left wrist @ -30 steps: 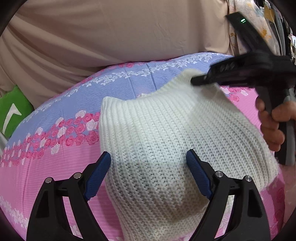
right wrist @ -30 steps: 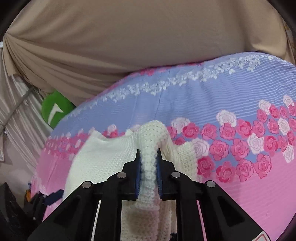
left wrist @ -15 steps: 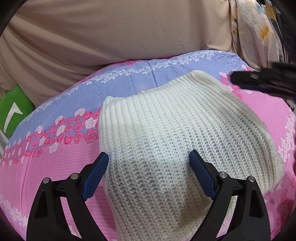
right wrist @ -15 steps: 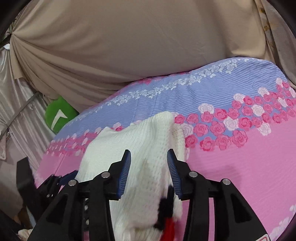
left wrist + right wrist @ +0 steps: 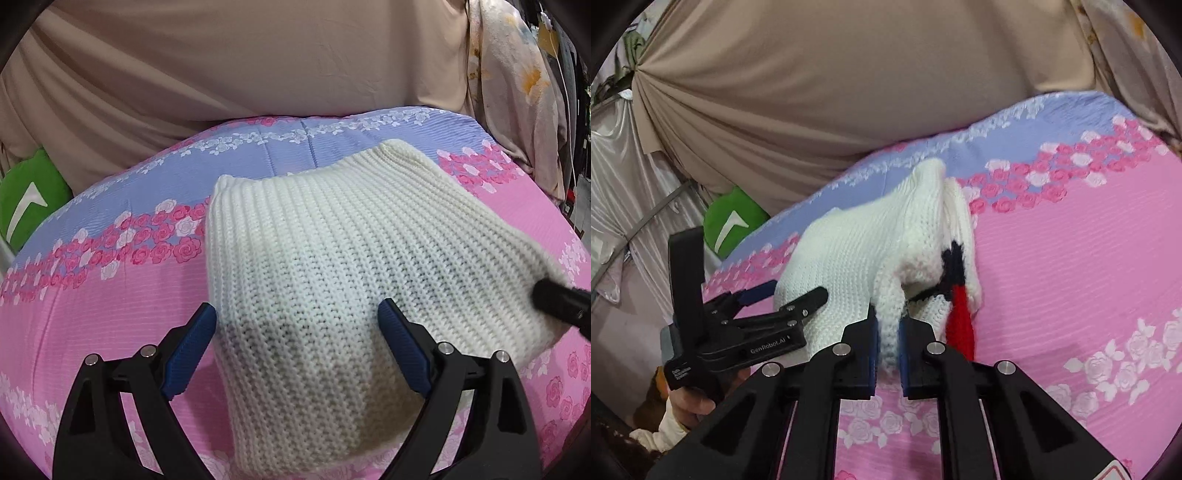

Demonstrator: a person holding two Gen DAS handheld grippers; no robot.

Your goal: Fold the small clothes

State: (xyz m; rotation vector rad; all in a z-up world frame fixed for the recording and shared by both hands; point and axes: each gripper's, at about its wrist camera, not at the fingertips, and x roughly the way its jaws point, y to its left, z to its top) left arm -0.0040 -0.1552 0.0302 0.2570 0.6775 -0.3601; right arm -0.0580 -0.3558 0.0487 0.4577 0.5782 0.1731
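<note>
We recorded one white knit sweater [image 5: 332, 280] lying on the floral bed [image 5: 92, 332], our left tongs [image 5: 295, 332] spread wide over it, empty, while our right tongs [image 5: 886, 343] clamped one sweater fold.

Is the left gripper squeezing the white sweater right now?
No, the left gripper is wide open, its blue pads standing apart on either side of the white sweater.

A home bedroom; a bed [image 5: 110, 332] wears a pink and lilac rose-print sheet, with beige draped cloth [image 5: 221, 66] behind. A floral garment [image 5: 517, 92] hangs beside it
</note>
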